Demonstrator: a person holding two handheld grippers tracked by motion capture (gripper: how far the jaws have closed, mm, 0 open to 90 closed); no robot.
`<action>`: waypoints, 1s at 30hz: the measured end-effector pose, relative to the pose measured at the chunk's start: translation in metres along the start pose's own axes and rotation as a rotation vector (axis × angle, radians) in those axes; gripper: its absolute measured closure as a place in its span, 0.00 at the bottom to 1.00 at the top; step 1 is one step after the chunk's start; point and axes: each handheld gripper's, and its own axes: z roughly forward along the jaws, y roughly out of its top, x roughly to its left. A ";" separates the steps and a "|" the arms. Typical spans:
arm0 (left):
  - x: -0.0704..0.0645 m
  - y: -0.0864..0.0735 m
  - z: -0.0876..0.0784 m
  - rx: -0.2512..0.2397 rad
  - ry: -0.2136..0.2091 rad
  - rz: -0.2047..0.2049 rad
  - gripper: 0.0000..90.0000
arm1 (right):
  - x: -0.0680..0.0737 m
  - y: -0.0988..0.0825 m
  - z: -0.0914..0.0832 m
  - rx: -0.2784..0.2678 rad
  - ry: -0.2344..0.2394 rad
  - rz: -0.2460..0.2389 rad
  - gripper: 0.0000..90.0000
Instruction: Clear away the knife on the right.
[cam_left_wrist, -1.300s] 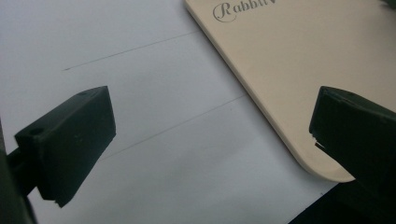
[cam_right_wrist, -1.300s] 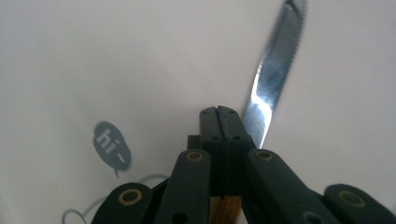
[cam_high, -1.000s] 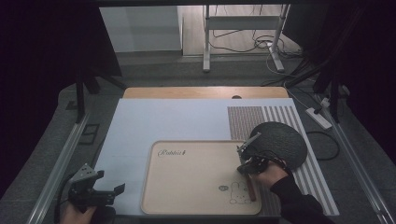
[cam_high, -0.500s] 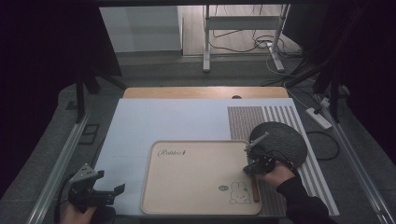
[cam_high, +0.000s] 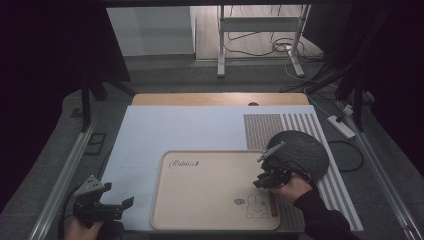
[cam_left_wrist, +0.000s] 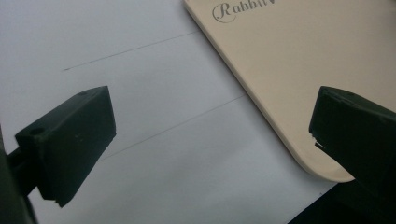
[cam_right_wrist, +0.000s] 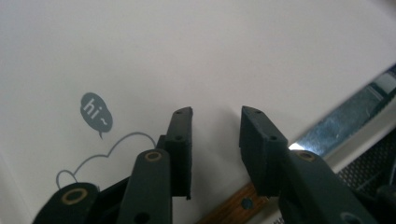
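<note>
Cream tray (cam_high: 210, 200) printed with "Rabbit" lay flat on the pale mat (cam_high: 165, 135) covering the bench, toward the near edge. Its near right corner carried a rabbit drawing (cam_high: 256, 206) with a small "hi" speech bubble (cam_right_wrist: 95, 112). The right gripper (cam_high: 267, 179) hovered over that corner, its fingers (cam_right_wrist: 182, 140) a narrow gap apart and holding nothing, with a brown wooden strip (cam_right_wrist: 233, 205) lying below them. A dark round mat (cam_high: 300, 150) sat just right of the tray. The left gripper (cam_high: 107, 205) rested off the tray's near left corner, its fingers (cam_left_wrist: 70, 140) spread wide and empty.
</note>
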 end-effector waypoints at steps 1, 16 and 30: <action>0.000 0.000 0.000 0.000 0.000 0.000 0.01 | 0.001 0.001 -0.001 -0.006 -0.003 -0.004 0.66; 0.000 0.000 0.000 -0.001 -0.002 -0.001 0.01 | 0.010 0.007 -0.005 -0.057 -0.071 -0.024 0.26; 0.001 0.000 0.000 -0.001 -0.004 -0.002 0.01 | 0.010 0.004 -0.015 -0.121 -0.104 -0.042 0.09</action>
